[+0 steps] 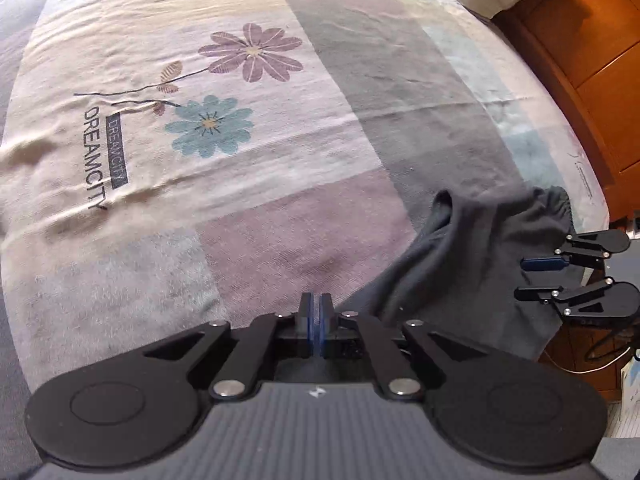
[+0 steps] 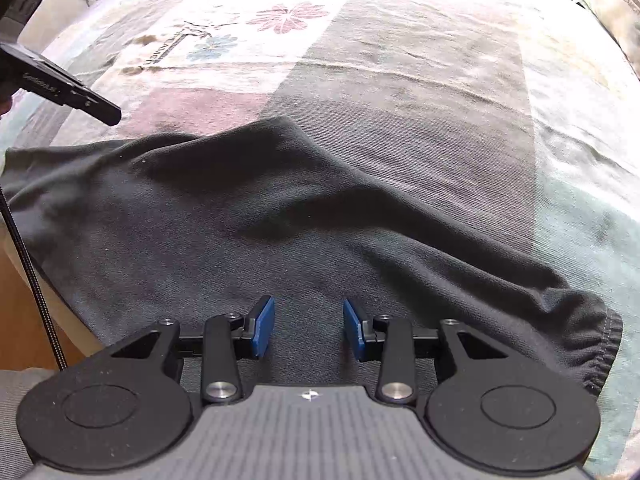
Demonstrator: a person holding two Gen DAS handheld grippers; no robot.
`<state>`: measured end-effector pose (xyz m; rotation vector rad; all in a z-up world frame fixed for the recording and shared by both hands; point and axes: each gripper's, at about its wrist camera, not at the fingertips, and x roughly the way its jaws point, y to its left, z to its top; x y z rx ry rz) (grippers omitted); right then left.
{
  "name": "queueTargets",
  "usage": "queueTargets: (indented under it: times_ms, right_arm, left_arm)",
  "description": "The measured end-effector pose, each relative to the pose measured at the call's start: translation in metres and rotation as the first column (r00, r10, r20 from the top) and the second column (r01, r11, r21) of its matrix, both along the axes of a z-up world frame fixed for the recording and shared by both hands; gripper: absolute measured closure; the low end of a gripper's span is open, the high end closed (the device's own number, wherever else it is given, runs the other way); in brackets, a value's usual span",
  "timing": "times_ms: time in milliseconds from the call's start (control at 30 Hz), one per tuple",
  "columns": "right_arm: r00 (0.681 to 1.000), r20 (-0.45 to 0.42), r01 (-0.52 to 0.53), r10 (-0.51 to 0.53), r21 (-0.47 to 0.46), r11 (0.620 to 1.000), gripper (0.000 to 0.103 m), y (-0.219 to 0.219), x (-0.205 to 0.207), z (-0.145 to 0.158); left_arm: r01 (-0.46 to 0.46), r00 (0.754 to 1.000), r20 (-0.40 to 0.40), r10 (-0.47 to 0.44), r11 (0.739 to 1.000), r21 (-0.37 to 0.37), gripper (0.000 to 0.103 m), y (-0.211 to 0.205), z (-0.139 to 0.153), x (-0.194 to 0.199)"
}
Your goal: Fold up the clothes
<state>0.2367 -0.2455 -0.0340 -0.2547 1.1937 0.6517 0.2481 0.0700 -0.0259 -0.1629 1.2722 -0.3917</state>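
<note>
While the dark grey garment (image 2: 280, 216) lies slumped at the near edge of the patchwork bedspread (image 1: 280, 184), the right gripper (image 2: 309, 330) hovers directly over it, blue pads spread wide with nothing between them. The left gripper (image 1: 316, 326) has its pads pressed together; no cloth shows between them, and it sits just off the garment's left margin, over bare bedspread. So the right gripper is plainly the nearer of the 2.

Seen from the right wrist, the garment's long axis runs crosswise to the right gripper's fingers, slanting from the far left down to the near right. Its gathered elastic hem (image 2: 600, 344) ends the right side, close to the bedspread's near edge; the opposite end trails off leftward toward the left gripper and partly over the bed's edge. A raised ridge of cloth (image 2: 280, 128) peaks on the side nearest the bedspread's flower print (image 1: 250, 54).

My judgement: it is still unfolded, and spreading it calls for a grip at each end.
</note>
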Motion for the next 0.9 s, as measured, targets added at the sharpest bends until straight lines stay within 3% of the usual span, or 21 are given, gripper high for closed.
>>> queueTargets:
  times_ms: [200, 333, 433, 533, 667, 833, 900]
  right_arm:
    - [0.996, -0.033, -0.079, 0.079, -0.021, 0.997, 0.06, 0.01, -0.006, -0.005]
    - [0.985, -0.05, -0.168, 0.165, -0.064, 0.984, 0.055, 0.002, -0.025, -0.009]
    - [0.978, -0.087, -0.199, 0.19, -0.099, 0.975, 0.055, -0.009, -0.032, -0.006]
    - [0.989, -0.068, -0.143, 0.135, -0.127, 0.982, 0.056, -0.024, -0.027, 0.004]
    - [0.998, -0.054, 0.02, -0.032, -0.207, 0.978, 0.056, -0.059, -0.016, 0.007]
    - [0.987, -0.073, 0.109, -0.141, -0.331, 0.937, 0.055, -0.101, -0.012, -0.008]
    - [0.986, -0.066, 0.125, -0.153, -0.318, 0.94, 0.055, -0.104, -0.01, -0.003]
  left_arm:
    - [0.086, 0.995, -0.045, -0.085, 0.996, 0.023, 0.099, -0.03, -0.021, -0.043]
    - [0.022, 0.987, -0.157, -0.015, 0.999, 0.042, 0.098, -0.019, -0.049, -0.078]
    - [-0.058, 0.979, -0.192, 0.061, 0.998, 0.02, 0.096, -0.007, -0.048, -0.094]
    - [-0.018, 0.985, -0.171, 0.024, 0.999, 0.035, 0.095, -0.013, -0.037, -0.091]
    - [0.04, 0.982, -0.184, -0.031, 0.998, 0.046, 0.091, -0.019, -0.042, -0.084]
    - [-0.004, 0.98, -0.199, 0.009, 1.0, 0.028, 0.089, -0.012, -0.048, -0.09]
    - [0.0, 0.979, -0.202, 0.009, 0.999, 0.045, 0.09, -0.014, -0.045, -0.091]
